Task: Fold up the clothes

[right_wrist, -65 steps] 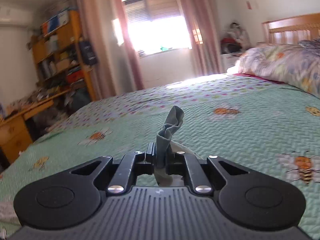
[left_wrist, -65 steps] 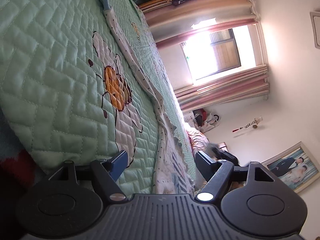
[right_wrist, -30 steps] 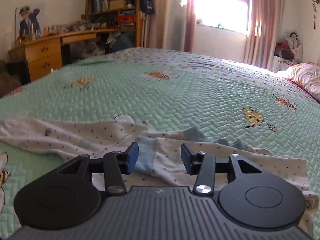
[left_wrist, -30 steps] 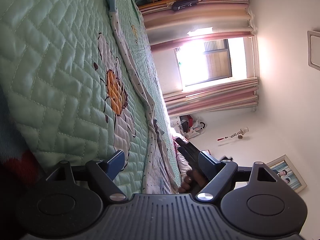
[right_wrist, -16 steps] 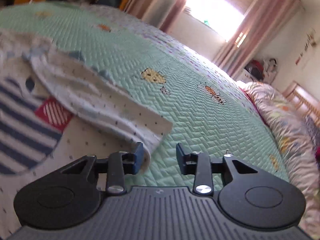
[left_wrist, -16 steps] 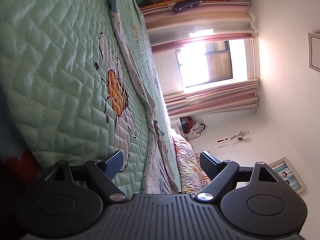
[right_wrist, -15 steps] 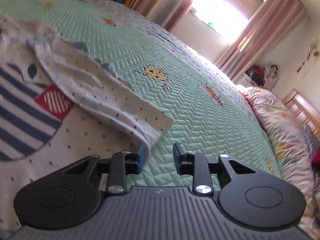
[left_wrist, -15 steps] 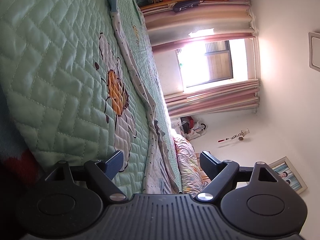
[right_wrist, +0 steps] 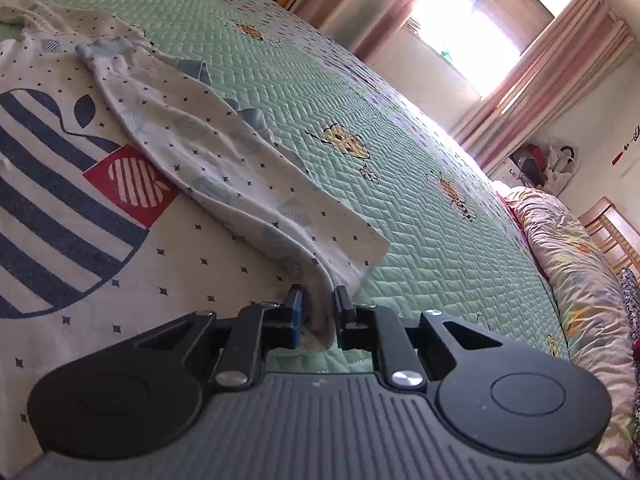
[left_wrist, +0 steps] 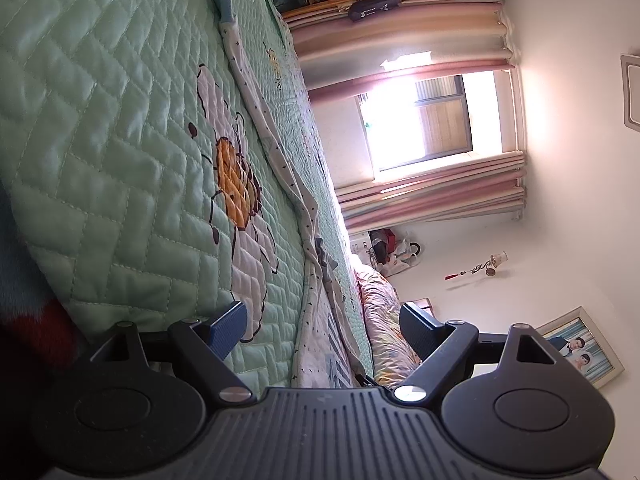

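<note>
A white cotton garment sprinkled with tiny dark stars (right_wrist: pixel 132 264) lies spread flat on the mint-green quilted bedspread (right_wrist: pixel 420 216), whose stitched herringbone pattern puffs up softly between the seams. Across the garment's chest sits a rounded print of navy stripes (right_wrist: pixel 44 168) with a small red square holding a striped apple shape (right_wrist: pixel 132 186). One long sleeve with a pale blue ribbed cuff (right_wrist: pixel 100 50) is folded diagonally over the body, its soft fabric wrinkling into a ridge along the fold.

The right gripper (right_wrist: pixel 318 310), black plastic with blue-faced pads, reaches down at the garment's near edge. Its jaws are closing, and a bunched fold of the white fabric stands pinched up between them, touching both pads.

The left gripper (left_wrist: pixel 320 322) hangs beside the bed with its jaws spread wide apart and nothing between them. In its tilted view the garment runs along the bedspread as a long narrow strip, the other sleeve (left_wrist: pixel 248 80) stretched straight and ending in a blue-grey ribbed cuff (left_wrist: pixel 225 4). An embroidered bee with an orange body (left_wrist: pixel 236 184) is stitched into the quilt just beside that sleeve.

A crumpled floral duvet (right_wrist: pixel 576 248) lies along the far side of the bed, and pink striped curtains (right_wrist: pixel 500 92) frame a glaring window (right_wrist: pixel 476 28).
</note>
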Demonstrator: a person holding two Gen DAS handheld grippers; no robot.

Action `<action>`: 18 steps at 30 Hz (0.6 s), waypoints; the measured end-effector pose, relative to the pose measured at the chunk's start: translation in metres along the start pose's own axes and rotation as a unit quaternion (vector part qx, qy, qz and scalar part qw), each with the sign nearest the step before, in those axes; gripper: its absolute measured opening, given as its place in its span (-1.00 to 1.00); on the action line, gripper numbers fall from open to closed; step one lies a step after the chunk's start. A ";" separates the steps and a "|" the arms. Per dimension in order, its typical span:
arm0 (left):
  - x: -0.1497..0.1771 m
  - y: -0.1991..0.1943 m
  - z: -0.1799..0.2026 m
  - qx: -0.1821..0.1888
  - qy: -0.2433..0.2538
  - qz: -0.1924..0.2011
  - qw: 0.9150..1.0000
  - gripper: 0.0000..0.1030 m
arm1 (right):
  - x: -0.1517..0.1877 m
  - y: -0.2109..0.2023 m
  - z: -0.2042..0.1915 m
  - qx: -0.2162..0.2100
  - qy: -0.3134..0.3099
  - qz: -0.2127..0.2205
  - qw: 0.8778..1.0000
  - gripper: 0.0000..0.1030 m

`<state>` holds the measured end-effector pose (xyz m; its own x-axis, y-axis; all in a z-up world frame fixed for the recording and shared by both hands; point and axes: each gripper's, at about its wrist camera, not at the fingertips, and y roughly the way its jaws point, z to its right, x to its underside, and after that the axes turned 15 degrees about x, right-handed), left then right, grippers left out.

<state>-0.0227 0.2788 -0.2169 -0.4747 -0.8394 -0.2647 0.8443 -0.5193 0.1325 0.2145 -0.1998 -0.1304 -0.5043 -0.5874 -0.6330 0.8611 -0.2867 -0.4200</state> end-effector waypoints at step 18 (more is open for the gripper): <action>0.015 0.081 0.057 -0.013 0.123 -0.128 0.984 0.73 | 0.020 -0.045 -0.009 -0.021 -0.041 0.028 0.999 -0.36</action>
<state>0.0237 0.2148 -0.1556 -0.6014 -0.6149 -0.5101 0.7120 -0.7022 0.0071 0.1648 -0.1915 -0.1296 -0.4476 -0.6625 -0.6006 0.8830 -0.2213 -0.4139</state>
